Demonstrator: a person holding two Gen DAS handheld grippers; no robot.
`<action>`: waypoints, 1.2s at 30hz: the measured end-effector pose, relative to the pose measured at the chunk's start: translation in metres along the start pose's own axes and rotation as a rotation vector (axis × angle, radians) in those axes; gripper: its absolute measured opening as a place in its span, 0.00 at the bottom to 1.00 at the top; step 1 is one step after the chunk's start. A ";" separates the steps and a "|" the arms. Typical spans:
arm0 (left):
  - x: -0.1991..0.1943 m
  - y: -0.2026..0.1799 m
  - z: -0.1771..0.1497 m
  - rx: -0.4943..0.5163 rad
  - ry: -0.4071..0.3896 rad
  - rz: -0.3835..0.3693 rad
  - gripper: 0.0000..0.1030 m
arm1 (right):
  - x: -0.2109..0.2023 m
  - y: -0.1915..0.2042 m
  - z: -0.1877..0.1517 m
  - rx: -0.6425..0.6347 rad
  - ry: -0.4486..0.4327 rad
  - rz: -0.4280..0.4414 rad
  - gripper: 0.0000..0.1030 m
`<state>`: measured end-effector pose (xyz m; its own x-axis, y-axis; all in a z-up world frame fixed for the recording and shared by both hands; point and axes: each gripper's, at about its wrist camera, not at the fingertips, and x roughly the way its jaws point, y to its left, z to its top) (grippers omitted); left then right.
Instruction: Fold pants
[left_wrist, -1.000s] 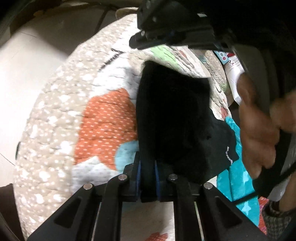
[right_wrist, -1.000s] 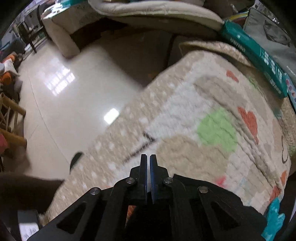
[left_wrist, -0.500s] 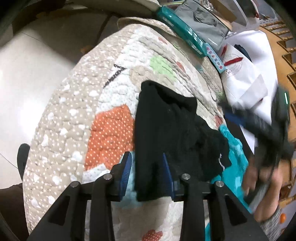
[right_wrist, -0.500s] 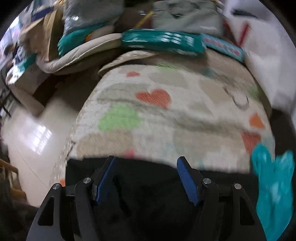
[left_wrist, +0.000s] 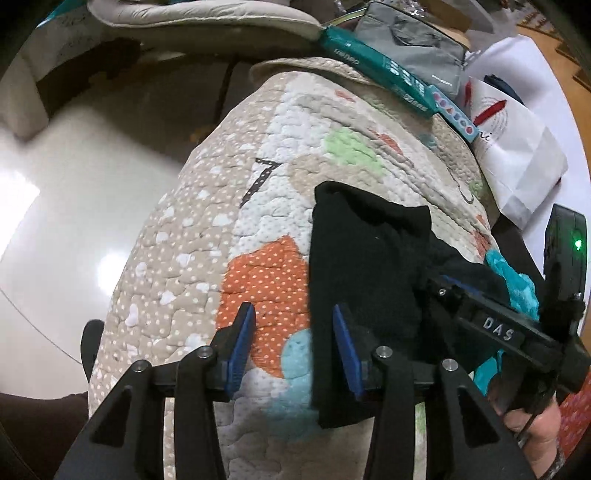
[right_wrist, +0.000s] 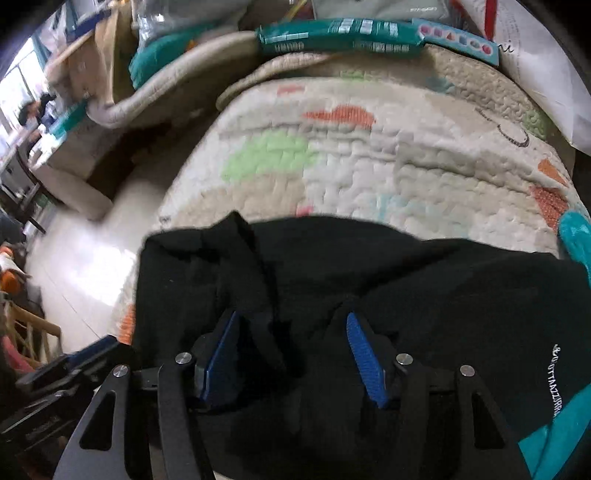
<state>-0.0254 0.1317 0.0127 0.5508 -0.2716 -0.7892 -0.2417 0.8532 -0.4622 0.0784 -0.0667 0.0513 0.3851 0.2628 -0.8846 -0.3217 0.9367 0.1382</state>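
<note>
L hand-held gripper (left_wrist: 293, 343): jaws spread wide, gripping nothing; blue pads astride left edge of pants.
R hand-held gripper (right_wrist: 293, 354): jaws apart, empty, low over pants; also seen at right in left wrist view.
Pants (left_wrist: 365, 280): black, folded, lying on quilt, small white lettering near one edge.
Quilt (left_wrist: 184, 236): padded, beige w/ white dots, orange & green patches.
Teal box (right_wrist: 340, 35): along quilt's far edge.
Floor (left_wrist: 66, 206): glossy, pale, to the left.
</note>
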 end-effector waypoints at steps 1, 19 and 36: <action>-0.001 0.000 0.000 -0.002 -0.001 -0.001 0.41 | -0.003 -0.001 -0.001 0.016 0.009 0.041 0.09; -0.002 0.002 0.002 -0.036 0.005 -0.028 0.43 | -0.035 -0.019 -0.023 0.078 -0.088 0.068 0.72; 0.002 -0.001 -0.002 -0.040 0.037 -0.051 0.47 | -0.021 -0.043 -0.052 0.220 0.047 0.068 0.16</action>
<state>-0.0251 0.1290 0.0109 0.5337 -0.3308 -0.7783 -0.2466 0.8195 -0.5173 0.0390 -0.1247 0.0402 0.3269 0.3210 -0.8889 -0.1474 0.9464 0.2875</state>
